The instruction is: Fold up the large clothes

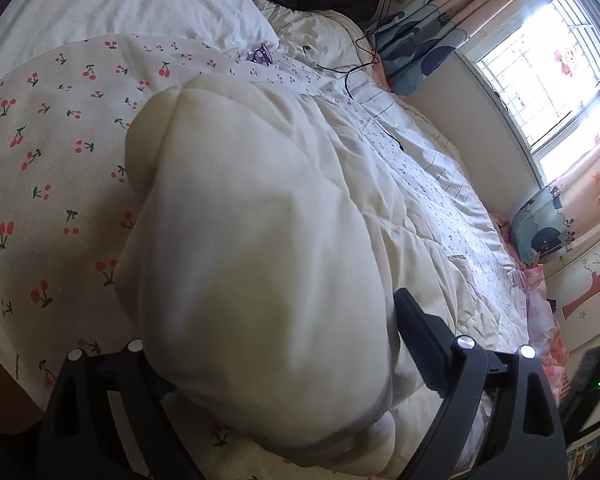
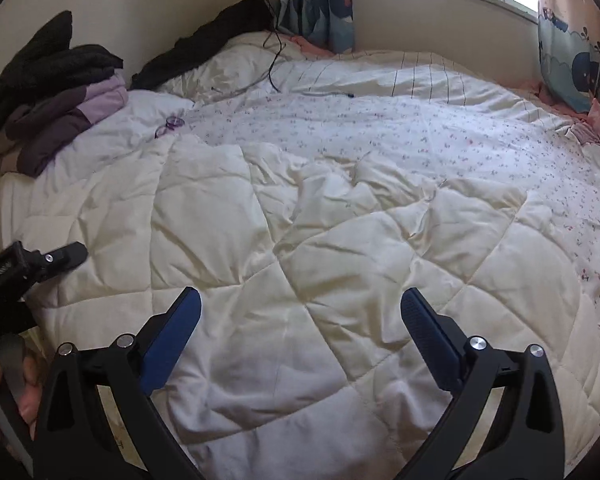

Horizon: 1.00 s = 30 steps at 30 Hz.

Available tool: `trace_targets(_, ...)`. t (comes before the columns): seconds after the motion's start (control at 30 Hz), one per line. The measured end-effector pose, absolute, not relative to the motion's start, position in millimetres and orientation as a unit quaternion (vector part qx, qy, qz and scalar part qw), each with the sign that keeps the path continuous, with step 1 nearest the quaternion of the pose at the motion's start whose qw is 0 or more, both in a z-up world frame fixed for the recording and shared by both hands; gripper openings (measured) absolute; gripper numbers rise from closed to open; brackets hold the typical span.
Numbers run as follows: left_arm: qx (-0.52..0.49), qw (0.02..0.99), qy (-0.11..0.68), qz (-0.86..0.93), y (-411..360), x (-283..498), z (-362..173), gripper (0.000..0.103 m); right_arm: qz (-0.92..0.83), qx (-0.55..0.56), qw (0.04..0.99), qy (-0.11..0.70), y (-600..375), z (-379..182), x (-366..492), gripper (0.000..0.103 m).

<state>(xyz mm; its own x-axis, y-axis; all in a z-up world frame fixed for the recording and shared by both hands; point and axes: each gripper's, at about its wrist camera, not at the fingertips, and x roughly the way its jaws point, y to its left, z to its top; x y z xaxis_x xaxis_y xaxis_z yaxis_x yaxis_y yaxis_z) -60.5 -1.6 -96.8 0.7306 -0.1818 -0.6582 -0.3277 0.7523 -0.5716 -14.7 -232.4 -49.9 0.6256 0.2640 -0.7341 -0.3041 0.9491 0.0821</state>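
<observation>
A bed (image 2: 440,64) is seen filling both views, and over most of it a cream quilt (image 2: 340,240) is spread, its stitched squares creased and its flowered side turned up toward the window (image 1: 540,72). In the left wrist view a thick fold of the quilt (image 1: 252,240) is seen raised and bunched close to the camera, with a cherry-print sheet (image 1: 52,140) exposed beside it. A white pillow (image 1: 160,12) is seen beyond the sheet. A pile of clothes (image 2: 52,100) in black and purple is stacked at the head of the bed, and a further dark garment (image 2: 220,36) is laid against the wall. A patterned curtain (image 2: 320,4) is hung beside the window. A black cable (image 2: 274,60) is trailed from a wall socket across the bedding.

The left gripper (image 1: 268,360) is filled by the bunched quilt fold, which is pressed between its parted fingers; whether it is truly clamped cannot be told. The right gripper (image 2: 300,308) is held spread wide above the flat quilt, nothing being gripped, its blue pads (image 2: 172,344) in plain sight. A small purple object (image 2: 170,126) is seen lying near the pillow.
</observation>
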Motion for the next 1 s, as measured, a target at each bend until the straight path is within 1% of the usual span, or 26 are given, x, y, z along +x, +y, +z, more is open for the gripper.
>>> trace_targets(0.03, -0.35, 0.862, 0.364, 0.041, -1.3, -59.4, -97.0, 0.089, 0.158, -0.047, 0.881, 0.443, -222.2, -69.7, -5.7, 0.097)
trace_targets(0.1, -0.348, 0.862, 0.367, 0.041, -1.8, -57.7, -97.0, 0.089, 0.152, -0.064, 0.889, 0.428, -217.4, -77.3, -7.9, 0.097)
trace_targets(0.2, -0.352, 0.86, 0.367, 0.04, -1.3, -57.6, -97.4, 0.089, 0.163, -0.034, 0.879, 0.447, -226.7, -65.8, -6.7, 0.097)
trace_targets(0.3, -0.352, 0.86, 0.366, 0.039, -1.0, -58.4, -97.0, 0.089, 0.156, -0.03, 0.898, 0.411, -233.8, -49.7, -27.9, 0.097)
trace_targets(0.4, -0.35, 0.861, 0.367, 0.039, -1.9, -58.4, -96.7, 0.089, 0.156, -0.065, 0.889, 0.425, -226.3, -67.6, -37.4, 0.097)
trace_targets(0.5, -0.353, 0.861, 0.365, 0.034, -1.3, -59.4, -97.0, 0.089, 0.153, -0.05, 0.889, 0.43, -229.0, -62.2, -37.0, 0.097)
trace_targets(0.57, -0.392, 0.844, 0.366, 0.013, 9.2, -59.7, -105.3, 0.089, 0.15, -0.04, 0.902, 0.403, -232.4, -50.5, -45.0, 0.097)
trace_targets(0.6, -0.428, 0.826, 0.367, -0.003, 17.8, -59.1, -113.9, 0.089, 0.148, -0.045, 0.903, 0.4, -231.8, -49.1, -49.3, 0.097)
trace_targets(0.67, -0.461, 0.812, 0.359, -0.012, 26.3, -60.8, -118.7, 0.089, 0.154, -0.072, 0.882, 0.44, -221.1, -67.9, -46.4, 0.097)
trace_targets(0.7, -0.46, 0.814, 0.355, -0.016, 25.9, -61.0, -117.1, 0.089, 0.152, -0.077, 0.882, 0.439, -218.8, -72.9, -47.4, 0.097)
trace_targets(0.73, -0.458, 0.818, 0.346, -0.03, 23.8, -61.2, -114.2, 0.088, 0.149, -0.08, 0.886, 0.431, -216.9, -76.1, -49.0, 0.097)
trace_targets(0.8, -0.456, 0.83, 0.317, -0.05, 21.1, -66.6, -104.2, 0.08, 0.142, -0.083, 0.887, 0.43, -213.9, -80.1, -49.9, 0.097)
trace_targets(0.87, -0.429, 0.852, 0.294, -0.059, 15.1, -71.6, -87.1, 0.066, 0.142, -0.081, 0.888, 0.43, -214.1, -81.4, -50.6, 0.097)
trace_targets(0.93, -0.377, 0.881, 0.276, -0.073, -1.8, -77.3, -63.9, 0.06, 0.142, -0.077, 0.889, 0.428, -214.9, -83.7, -52.8, 0.097)
trace_targets(1.0, -0.313, 0.909, 0.259, -0.093, -29.7, -83.2, -38.5, 0.058, 0.142, -0.072, 0.889, 0.429, -213.8, -86.1, -51.3, 0.097)
